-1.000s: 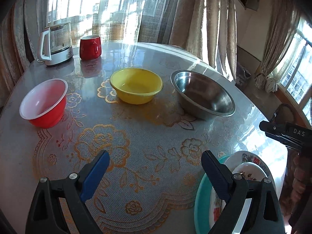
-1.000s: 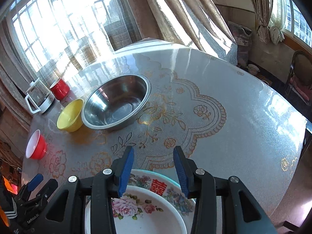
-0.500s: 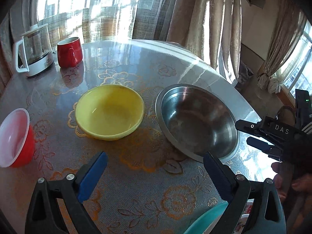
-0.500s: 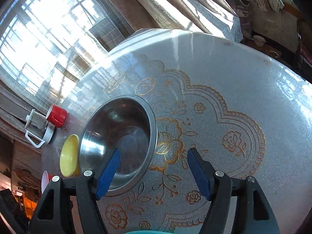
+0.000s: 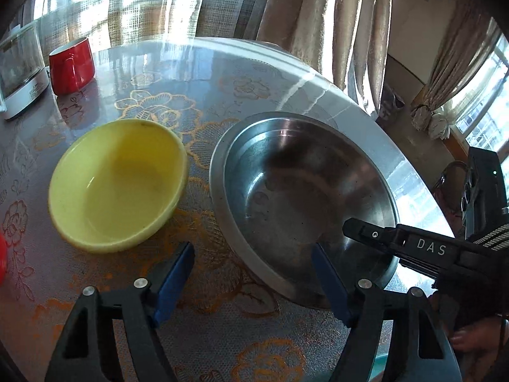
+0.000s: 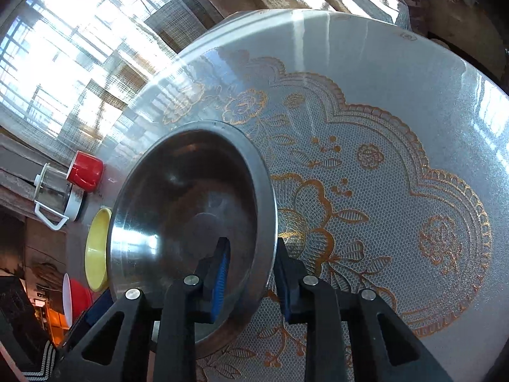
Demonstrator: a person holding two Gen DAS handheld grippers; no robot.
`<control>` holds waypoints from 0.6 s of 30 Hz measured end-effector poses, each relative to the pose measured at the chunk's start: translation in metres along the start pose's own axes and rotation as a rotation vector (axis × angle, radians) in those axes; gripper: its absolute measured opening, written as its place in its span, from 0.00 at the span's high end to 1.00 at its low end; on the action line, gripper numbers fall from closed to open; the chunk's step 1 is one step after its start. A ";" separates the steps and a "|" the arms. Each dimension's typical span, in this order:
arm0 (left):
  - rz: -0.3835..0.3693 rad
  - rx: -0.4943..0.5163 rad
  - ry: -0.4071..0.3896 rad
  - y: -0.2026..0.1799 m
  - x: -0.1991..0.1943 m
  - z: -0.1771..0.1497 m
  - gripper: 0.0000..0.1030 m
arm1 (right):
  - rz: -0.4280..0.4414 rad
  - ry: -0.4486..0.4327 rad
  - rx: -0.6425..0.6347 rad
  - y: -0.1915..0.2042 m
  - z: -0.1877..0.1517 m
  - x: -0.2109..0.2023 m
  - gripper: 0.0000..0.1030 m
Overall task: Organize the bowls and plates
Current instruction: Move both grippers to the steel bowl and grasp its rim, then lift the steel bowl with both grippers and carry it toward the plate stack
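A large steel bowl sits on the round table, right of a yellow bowl. My left gripper is open; its right finger overlaps the steel bowl's near rim. My right gripper straddles the steel bowl's rim, one finger inside and one outside, jaws narrowed; contact is unclear. It shows in the left wrist view as a black finger over the rim. The yellow bowl and a red bowl lie left of it.
A red mug and a glass kettle stand at the table's far left; both show in the right wrist view, the mug and the kettle. Curtains and windows lie behind. A teal plate edge peeks at the bottom.
Both grippers moved forward from the plate stack to the steel bowl. The right gripper's jaws narrowed around its rim. The plates dropped out of view.
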State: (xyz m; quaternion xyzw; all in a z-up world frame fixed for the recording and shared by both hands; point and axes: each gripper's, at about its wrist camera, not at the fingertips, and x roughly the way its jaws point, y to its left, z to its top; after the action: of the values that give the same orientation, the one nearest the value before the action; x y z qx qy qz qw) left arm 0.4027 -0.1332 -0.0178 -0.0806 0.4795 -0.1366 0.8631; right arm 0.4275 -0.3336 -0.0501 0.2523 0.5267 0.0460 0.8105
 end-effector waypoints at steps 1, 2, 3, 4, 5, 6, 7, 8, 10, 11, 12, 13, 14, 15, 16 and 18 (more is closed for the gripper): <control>0.001 0.010 0.006 -0.002 0.002 -0.001 0.33 | -0.001 -0.009 -0.006 0.001 -0.001 -0.001 0.80; -0.002 0.014 0.007 -0.002 0.003 -0.001 0.34 | 0.007 0.000 -0.007 0.001 -0.002 0.000 0.82; -0.005 0.010 0.005 -0.002 0.002 -0.003 0.35 | 0.017 0.012 -0.002 0.001 -0.004 0.001 0.82; -0.011 0.006 0.004 -0.002 0.003 -0.004 0.38 | 0.011 0.012 -0.004 0.002 -0.006 0.000 0.82; -0.021 0.008 0.000 -0.003 0.003 -0.006 0.44 | 0.002 0.015 -0.012 0.003 -0.007 0.000 0.82; -0.023 0.018 -0.010 -0.004 0.001 -0.007 0.48 | -0.003 0.016 -0.014 0.004 -0.009 -0.001 0.82; -0.013 0.036 -0.019 -0.006 0.000 -0.007 0.58 | -0.007 0.016 -0.011 0.004 -0.010 -0.001 0.83; 0.011 0.057 -0.031 -0.008 -0.002 -0.008 0.65 | -0.011 0.017 -0.009 0.005 -0.012 -0.001 0.84; 0.055 0.092 -0.053 -0.012 -0.005 -0.012 0.67 | -0.016 0.025 -0.005 0.005 -0.014 -0.002 0.85; 0.057 0.097 -0.058 -0.012 -0.007 -0.015 0.67 | -0.018 0.028 -0.002 0.005 -0.016 -0.003 0.85; 0.054 0.097 -0.062 -0.010 -0.008 -0.017 0.67 | -0.020 0.031 0.001 0.004 -0.018 -0.005 0.85; 0.050 0.096 -0.066 -0.009 -0.010 -0.019 0.67 | -0.022 0.034 0.000 0.004 -0.020 -0.006 0.86; 0.047 0.097 -0.068 -0.007 -0.012 -0.022 0.67 | -0.021 0.037 -0.002 0.005 -0.022 -0.006 0.86; 0.044 0.100 -0.069 -0.005 -0.014 -0.025 0.67 | -0.020 0.038 -0.004 0.005 -0.024 -0.007 0.86; 0.041 0.102 -0.070 -0.005 -0.015 -0.027 0.67 | -0.021 0.038 -0.002 0.005 -0.026 -0.009 0.87; 0.039 0.096 -0.073 0.000 -0.021 -0.034 0.67 | -0.022 0.040 0.000 0.004 -0.032 -0.013 0.88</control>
State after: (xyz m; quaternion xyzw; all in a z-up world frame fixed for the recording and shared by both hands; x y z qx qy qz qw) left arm 0.3635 -0.1273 -0.0190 -0.0348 0.4420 -0.1393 0.8854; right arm 0.3948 -0.3234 -0.0475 0.2455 0.5456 0.0421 0.8001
